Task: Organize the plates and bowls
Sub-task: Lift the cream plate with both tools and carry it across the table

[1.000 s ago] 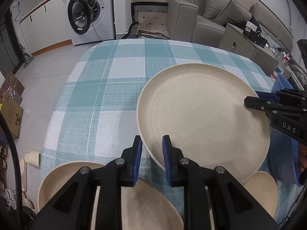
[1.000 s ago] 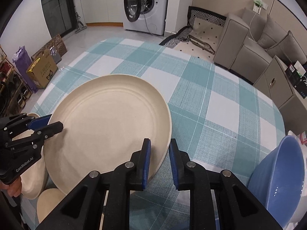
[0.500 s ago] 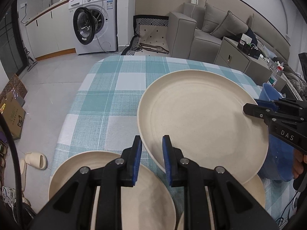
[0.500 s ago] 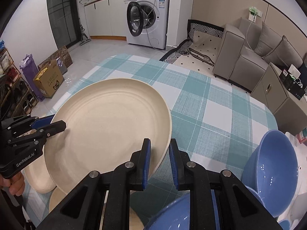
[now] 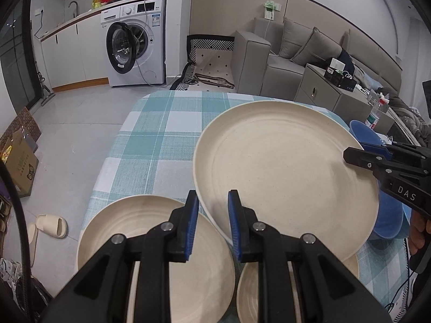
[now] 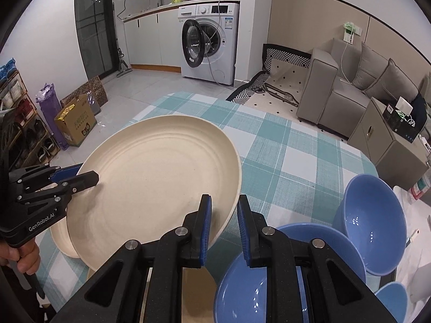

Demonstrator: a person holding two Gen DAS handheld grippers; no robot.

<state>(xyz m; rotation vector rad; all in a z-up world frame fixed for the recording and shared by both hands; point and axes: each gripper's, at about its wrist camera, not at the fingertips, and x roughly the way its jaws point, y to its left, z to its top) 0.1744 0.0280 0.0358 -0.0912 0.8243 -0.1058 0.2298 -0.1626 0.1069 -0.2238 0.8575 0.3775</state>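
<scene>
Both tongs, left gripper [image 5: 210, 224] and right gripper [image 6: 224, 227], clamp opposite rims of the large cream plate [image 5: 282, 172]; beneath lie another cream plate [image 5: 150, 245] (left) and blue bowls [image 6: 373, 219].

Cream plate [image 5: 285, 177], blue bowls [image 6: 374, 223], teal-and-white check cloth on the bench [image 5: 153, 145]. Black grippers, blue pads [image 5: 191, 226]. White washing machine [image 5: 134, 43], grey sofa [image 5: 282, 62].
</scene>
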